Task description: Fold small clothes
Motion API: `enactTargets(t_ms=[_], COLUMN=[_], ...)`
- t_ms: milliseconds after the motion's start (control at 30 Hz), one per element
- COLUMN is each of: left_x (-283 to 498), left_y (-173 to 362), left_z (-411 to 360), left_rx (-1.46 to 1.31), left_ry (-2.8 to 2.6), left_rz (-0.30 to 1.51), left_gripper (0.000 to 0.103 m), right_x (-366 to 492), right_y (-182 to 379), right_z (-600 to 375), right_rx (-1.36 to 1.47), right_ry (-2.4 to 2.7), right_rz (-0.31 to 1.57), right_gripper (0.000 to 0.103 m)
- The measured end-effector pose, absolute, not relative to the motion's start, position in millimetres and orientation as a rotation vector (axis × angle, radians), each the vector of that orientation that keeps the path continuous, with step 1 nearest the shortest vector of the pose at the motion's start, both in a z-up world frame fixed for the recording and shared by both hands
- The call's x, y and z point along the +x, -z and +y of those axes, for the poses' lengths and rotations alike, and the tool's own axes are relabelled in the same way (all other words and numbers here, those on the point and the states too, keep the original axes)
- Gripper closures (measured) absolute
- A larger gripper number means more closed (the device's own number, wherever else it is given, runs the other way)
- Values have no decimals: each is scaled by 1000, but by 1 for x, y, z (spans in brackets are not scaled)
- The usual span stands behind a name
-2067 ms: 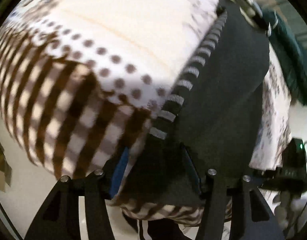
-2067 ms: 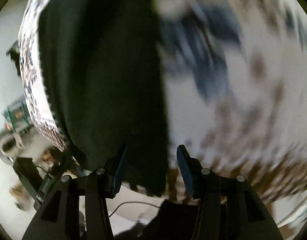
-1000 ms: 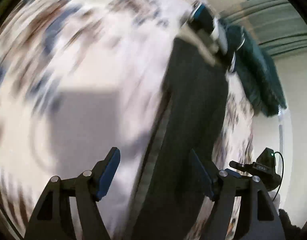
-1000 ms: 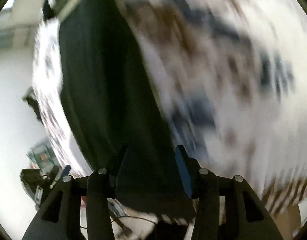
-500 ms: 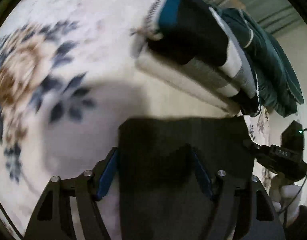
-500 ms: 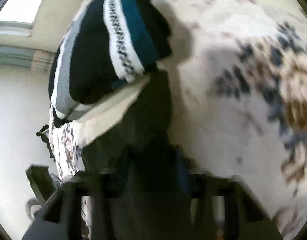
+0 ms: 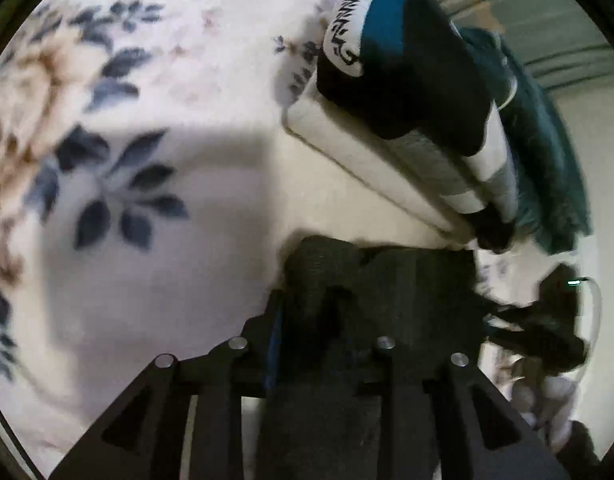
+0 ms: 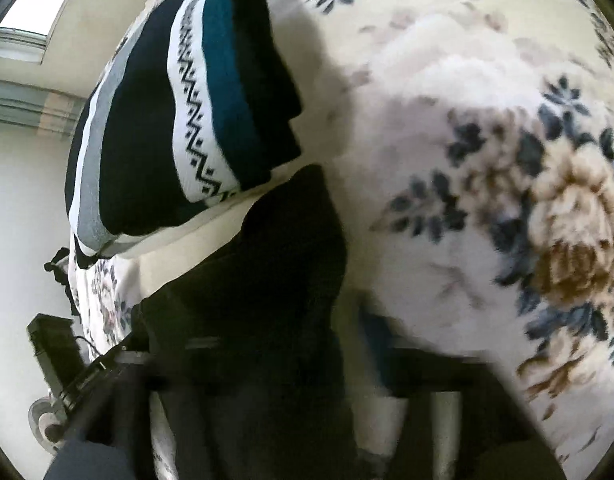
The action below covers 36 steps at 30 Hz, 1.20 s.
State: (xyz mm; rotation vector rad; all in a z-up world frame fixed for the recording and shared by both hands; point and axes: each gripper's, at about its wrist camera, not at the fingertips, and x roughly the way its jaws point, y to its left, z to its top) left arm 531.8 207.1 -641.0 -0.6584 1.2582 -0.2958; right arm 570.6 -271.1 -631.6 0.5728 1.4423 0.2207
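A small black garment (image 7: pixel 383 276) lies bunched on the floral blanket (image 7: pixel 119 168). My left gripper (image 7: pixel 327 304) is shut on its edge, cloth pinched between the fingers. In the right wrist view the same black garment (image 8: pixel 275 264) runs from the folded stack down into my right gripper (image 8: pixel 307 344), whose fingers are blurred and largely covered by cloth, so its state is unclear. A stack of folded clothes (image 8: pixel 195 120), navy, teal and white with a zigzag band, sits just behind the black garment; it also shows in the left wrist view (image 7: pixel 407 80).
A dark teal garment (image 7: pixel 547 152) lies behind the stack. A black device with a green light and cable (image 7: pixel 563 292) sits past the blanket's edge at right. The floral blanket (image 8: pixel 507 160) spreads wide to the right in the right wrist view.
Both grippers swung the black garment's edge up and over toward the folded stack. The left gripper's fingers have closed in on the cloth. The garment now lies doubled near the stack.
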Motion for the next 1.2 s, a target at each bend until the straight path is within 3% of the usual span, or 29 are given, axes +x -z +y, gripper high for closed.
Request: enactTargets(t_ms=[33, 67, 267, 433, 467, 567, 633, 867, 1200], left_x=[530, 529, 539, 540, 534, 500, 457, 313, 130], left_y=[639, 637, 615, 627, 623, 605, 593, 600, 601], left_z=[204, 200, 188, 197, 204, 224, 238, 223, 188], left_rx=[-629, -610, -650, -620, -626, -628, -632, -601, -517], left_ry=[287, 298, 344, 321, 313, 297, 272, 234, 240], left_rz=[1251, 1242, 1167, 1264, 1272, 1243, 1228, 1391, 1623], left_gripper=[85, 99, 100, 93, 88, 71, 46, 46, 46], right_x=[568, 567, 563, 571, 570, 553, 528, 369, 120], right_y=[637, 639, 618, 640, 638, 624, 613, 623, 668], right_z=[-266, -265, -266, -270, -268, -263, -263, -248, -254], right_rx=[572, 565, 494, 530, 535, 539, 525, 486, 690], right_ry=[-241, -252, -107, -98, -112, -145, -195, -271, -104], right_rz=[1463, 1462, 1330, 1407, 1424, 1448, 1453, 1672, 1919], right_gripper=[44, 90, 97, 96, 91, 53, 53, 53, 53])
